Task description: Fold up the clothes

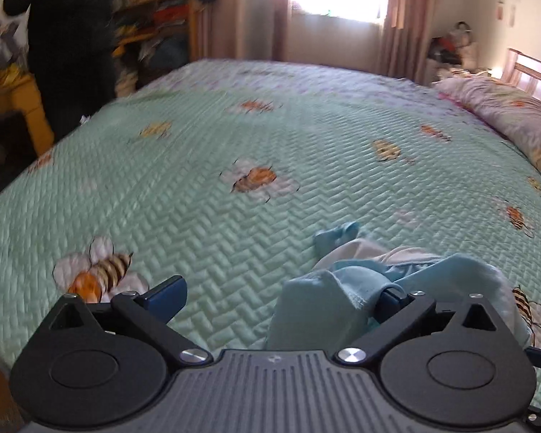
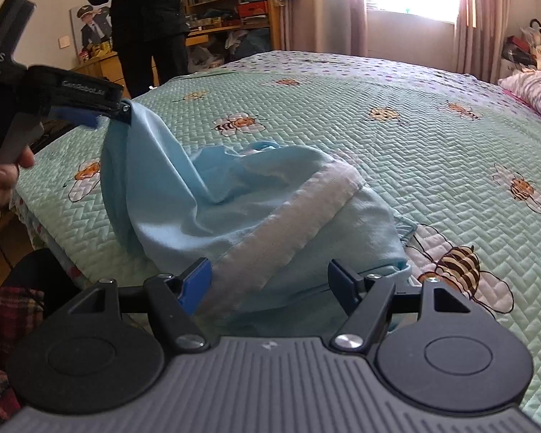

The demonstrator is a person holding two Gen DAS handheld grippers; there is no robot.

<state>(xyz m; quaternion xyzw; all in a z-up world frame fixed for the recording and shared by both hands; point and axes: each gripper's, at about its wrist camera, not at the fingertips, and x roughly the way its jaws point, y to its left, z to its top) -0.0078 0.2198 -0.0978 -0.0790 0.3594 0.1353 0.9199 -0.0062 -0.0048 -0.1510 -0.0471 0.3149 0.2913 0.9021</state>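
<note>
Both grippers' fingers are spread wide; the blue garment (image 2: 234, 195) should be laid flat on the bed (image 2: 378, 144) before folding.

Bed (image 2: 396, 166): wide, covered edge to edge by a mint-green quilted bedspread (image 1: 256, 115) in a herringbone stitch, printed with bees on white flowers; the strip farthest from both grippers carries purple dots.

Lying on it: one light-blue garment (image 2: 241, 195) with a white ribbed band, crumpled in a heap directly ahead of the right gripper's fingers, just in front of them, and to the right of the left gripper's view. One corner is drawn up off the spread.

Also: a floral pillow or bundled quilt (image 1: 505, 108), hard to tell which, at the far right, beside a pale headboard (image 1: 533, 68).
</note>
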